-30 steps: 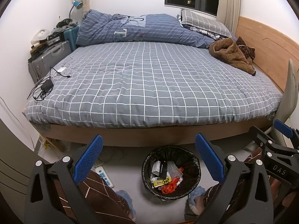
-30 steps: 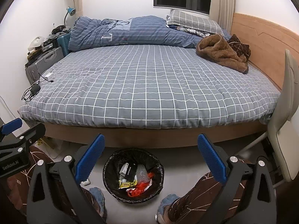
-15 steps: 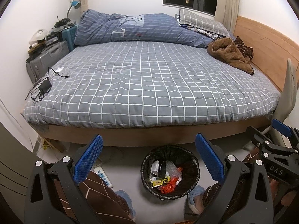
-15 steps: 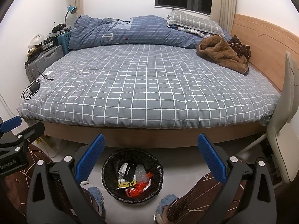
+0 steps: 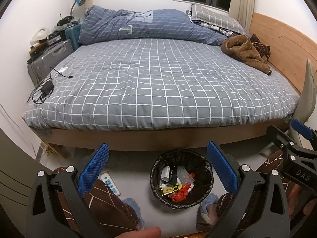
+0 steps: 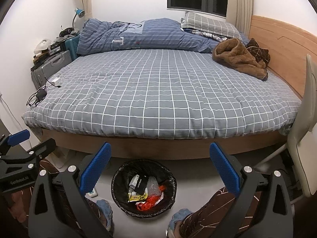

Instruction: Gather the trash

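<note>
While both grippers hang empty above the floor at the foot of the bed, the entries run as follows.

Left wrist view. Left gripper (image 5: 157,170): jaws spread wide, nothing between them. Trash bin (image 5: 181,178): black-lined, on the floor just beside the bed's near edge, between the person's slippered feet; it holds a small box, clear wrap, a yellow packet and red scraps. Bed (image 5: 158,91): checked grey cover, bare across the middle. Charger and cables (image 5: 44,91): at the bed's near left corner. Brown garment (image 5: 245,53): by the far right corner, against the headboard. Power strip (image 5: 110,182): on the floor left of the bin. Right gripper (image 5: 297,138): seen from the side at the right margin, jaws apart.

Right wrist view. Right gripper (image 6: 160,170): jaws wide, empty. Trash bin (image 6: 144,186): below and left of centre. Left gripper (image 6: 19,144): at the left margin.

Step in hand, as judged: searching for further trash, no piece grasped. No loose trash is plainly visible on bed or floor. The next move calls for scanning elsewhere, or else taking the bin liner by its rim.
</note>
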